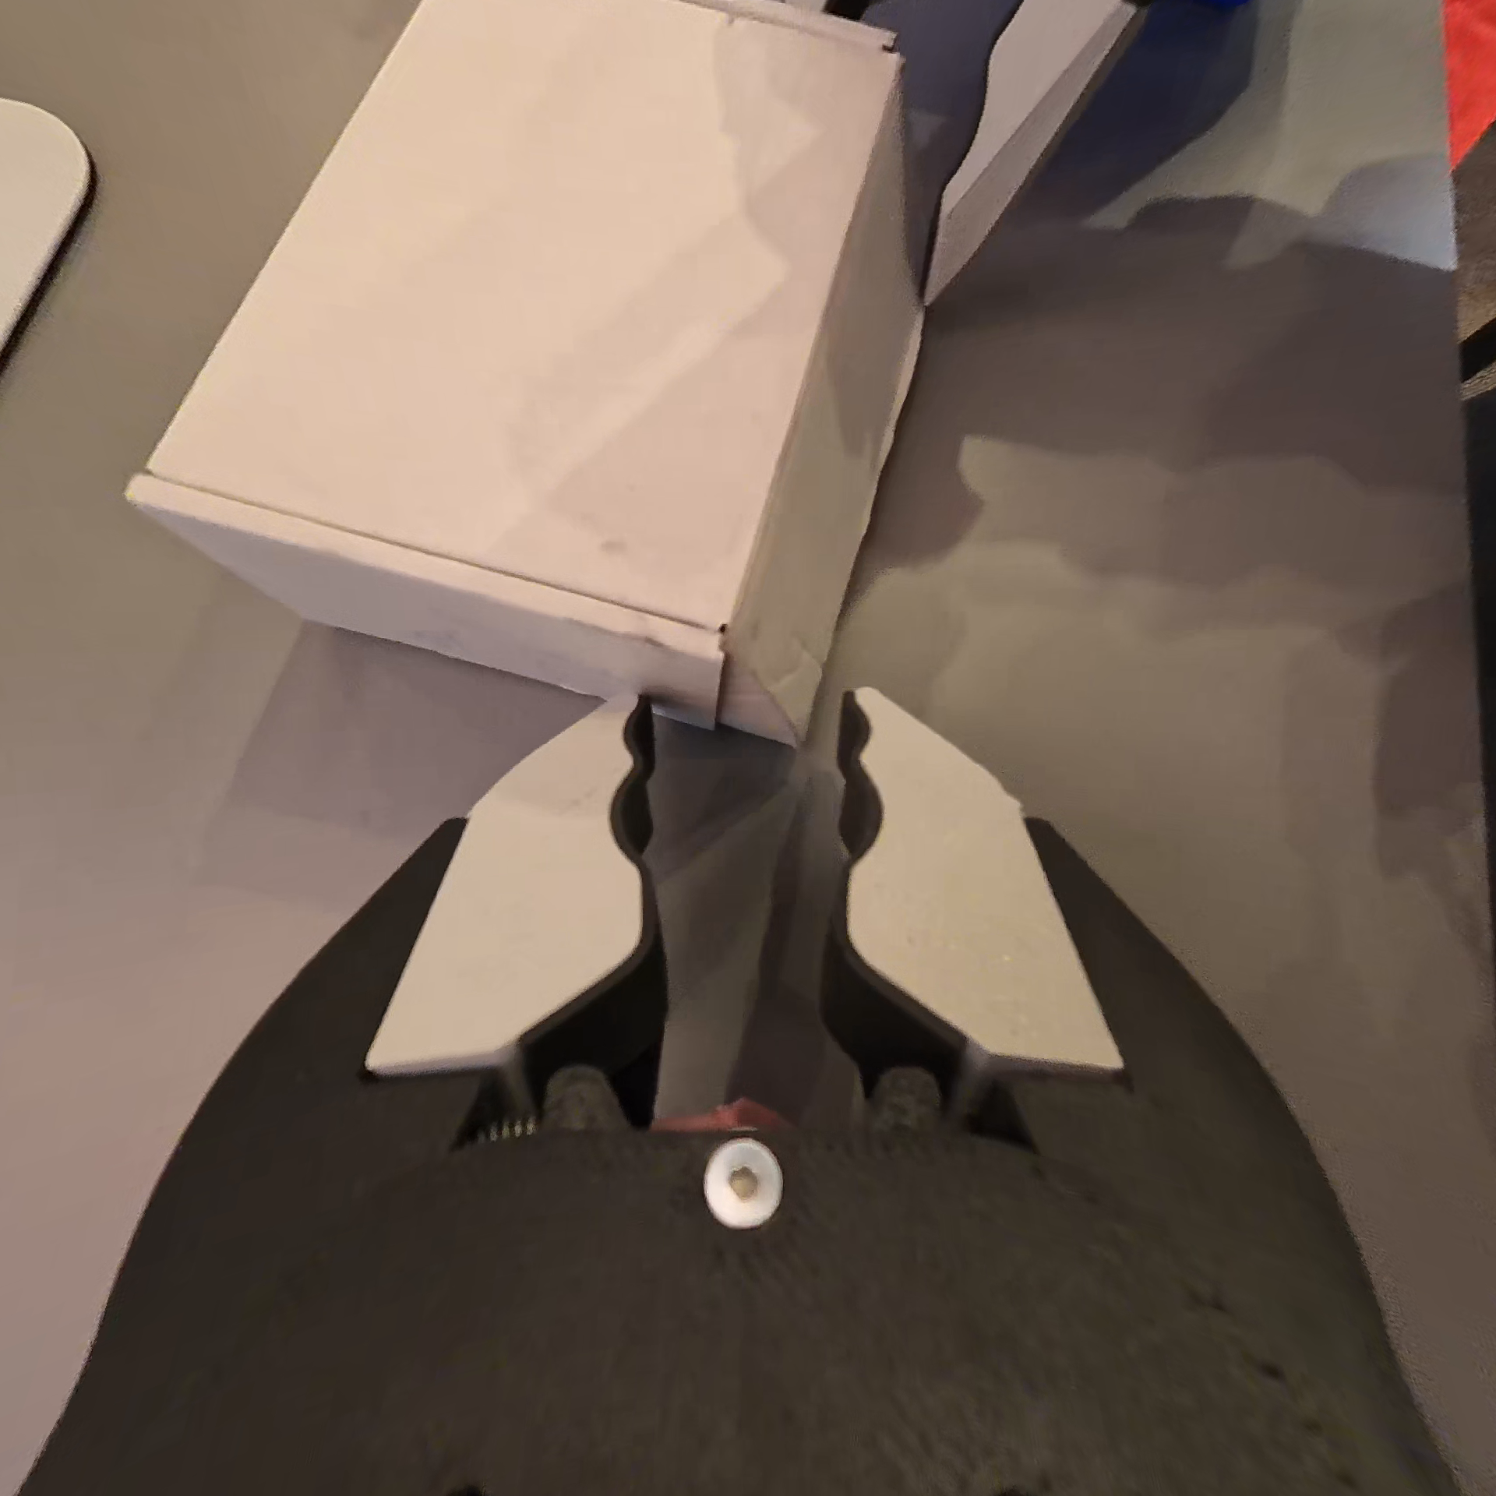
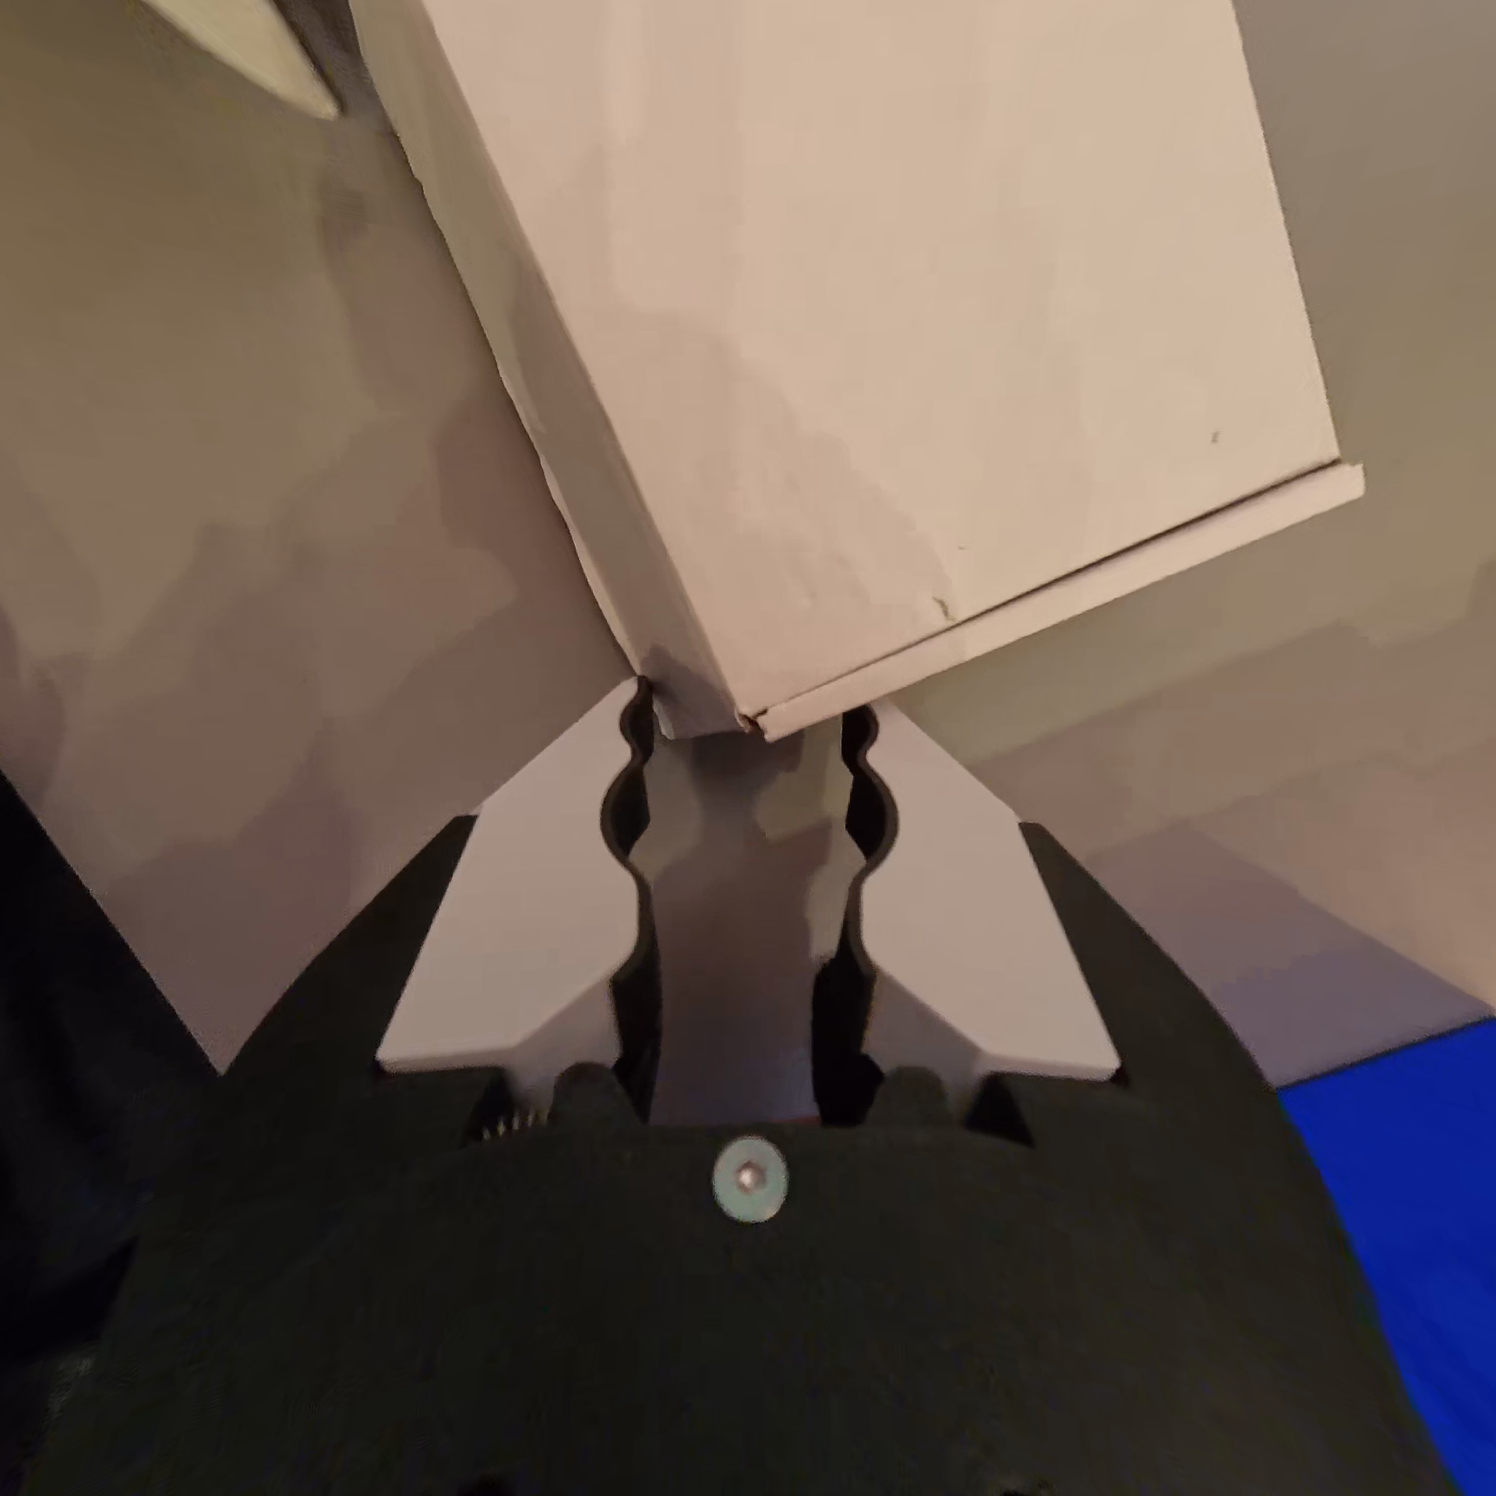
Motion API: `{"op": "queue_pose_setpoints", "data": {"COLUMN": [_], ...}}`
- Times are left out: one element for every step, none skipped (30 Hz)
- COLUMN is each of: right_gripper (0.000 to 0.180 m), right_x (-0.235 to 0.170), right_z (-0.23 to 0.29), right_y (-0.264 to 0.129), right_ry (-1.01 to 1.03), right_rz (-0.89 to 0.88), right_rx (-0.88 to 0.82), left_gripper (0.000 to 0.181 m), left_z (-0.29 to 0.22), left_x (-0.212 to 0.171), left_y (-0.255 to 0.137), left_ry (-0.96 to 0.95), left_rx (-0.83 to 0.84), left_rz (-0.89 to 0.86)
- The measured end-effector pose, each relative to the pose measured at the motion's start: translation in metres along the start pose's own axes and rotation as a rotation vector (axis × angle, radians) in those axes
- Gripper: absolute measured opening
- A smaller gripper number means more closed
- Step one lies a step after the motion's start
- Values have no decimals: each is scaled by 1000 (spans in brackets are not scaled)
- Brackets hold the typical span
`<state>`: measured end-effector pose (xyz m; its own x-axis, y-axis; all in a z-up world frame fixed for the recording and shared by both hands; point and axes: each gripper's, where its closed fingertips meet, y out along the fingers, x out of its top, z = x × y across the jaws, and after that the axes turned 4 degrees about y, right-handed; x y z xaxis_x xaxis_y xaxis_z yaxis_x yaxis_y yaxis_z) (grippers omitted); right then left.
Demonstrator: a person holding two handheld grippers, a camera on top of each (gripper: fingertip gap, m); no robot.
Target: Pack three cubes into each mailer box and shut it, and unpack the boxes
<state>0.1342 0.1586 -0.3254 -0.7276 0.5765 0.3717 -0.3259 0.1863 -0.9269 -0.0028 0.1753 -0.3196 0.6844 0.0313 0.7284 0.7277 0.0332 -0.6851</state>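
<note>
The mailer box (image 1: 518, 340) in the left wrist view is white, closed and plain, with no label, brand or writing on any face that shows. It lies on the grey desk (image 1: 1174, 648), its near corner just ahead of the left gripper (image 1: 746, 712), whose jaws stand apart with nothing between them. A second white box (image 1: 1028, 146) lies close behind it on the right, and a pale rounded pad (image 1: 32, 210) sits at the left edge. In the right wrist view a closed white box (image 2: 890, 324), also unmarked, lies with its near corner at the tips of the right gripper (image 2: 749, 716); its jaws are apart, and whether they touch the corner is unclear. Blue material (image 2: 1408, 1214) shows at lower right.
</note>
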Motion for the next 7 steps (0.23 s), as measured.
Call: {"op": "queue_pose_setpoints", "data": {"right_gripper": [44, 43, 43, 42, 41, 39, 38], "right_x": [0, -1, -1, -1, -2, -2, -2], "right_z": [-1, 0, -1, -2, -2, -2, -3], "right_y": [0, 1, 1, 1, 1, 1, 2], "right_ry": [-10, -19, -37, -46, -55, -69, -78], "right_rz": [6, 15, 24, 34, 45, 55, 64], "right_rx": [-1, 2, -2, -6, -5, -5, -8], "left_gripper": [43, 40, 38, 36, 34, 33, 32], "left_z": [3, 3, 4, 4, 4, 4, 5], "left_x": [-1, -1, -1, -1, -1, -1, -1], "left_y": [0, 0, 0, 1, 1, 1, 1], "left_ry": [17, 26, 28, 37, 53, 65, 77], "left_rx": [16, 19, 20, 24, 31, 35, 40], "left_rz": [5, 7, 8, 8, 8, 9, 14]}}
